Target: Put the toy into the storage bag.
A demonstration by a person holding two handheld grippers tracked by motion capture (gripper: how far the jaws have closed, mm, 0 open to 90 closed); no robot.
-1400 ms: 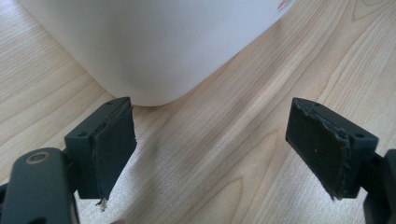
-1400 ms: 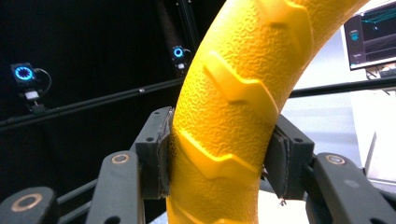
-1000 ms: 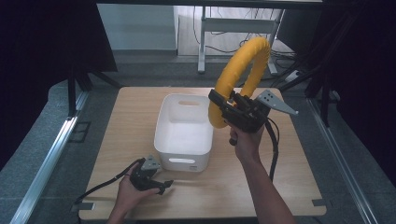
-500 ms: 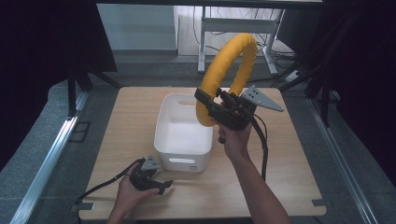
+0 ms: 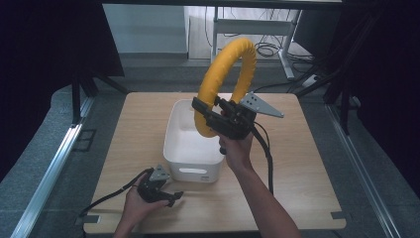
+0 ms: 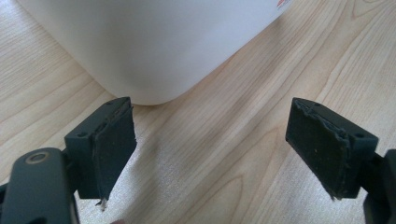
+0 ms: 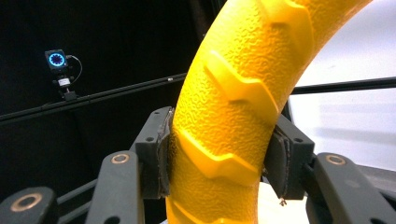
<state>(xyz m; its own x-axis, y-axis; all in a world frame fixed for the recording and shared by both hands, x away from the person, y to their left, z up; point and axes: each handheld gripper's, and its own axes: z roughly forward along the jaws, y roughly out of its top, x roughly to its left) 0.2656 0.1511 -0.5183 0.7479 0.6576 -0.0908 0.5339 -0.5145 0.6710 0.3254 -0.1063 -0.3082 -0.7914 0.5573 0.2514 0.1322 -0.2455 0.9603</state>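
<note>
One yellow ring (image 5: 228,84) held upright, pinched across its ridged band by the jaws of the right gripper (image 5: 210,119), now hanging over the near right part of the white bin (image 5: 190,171) rather than off beside its right rim as a second ago. Carried leftward and a touch nearer the person, so probably about to be lowered into the bin; not yet inside, well above the floor of it. Left gripper (image 5: 171,197) resting on the wooden table (image 5: 307,183) just before the bin's near left corner, unmoved, jaws spread wide and holding nothing.
</note>
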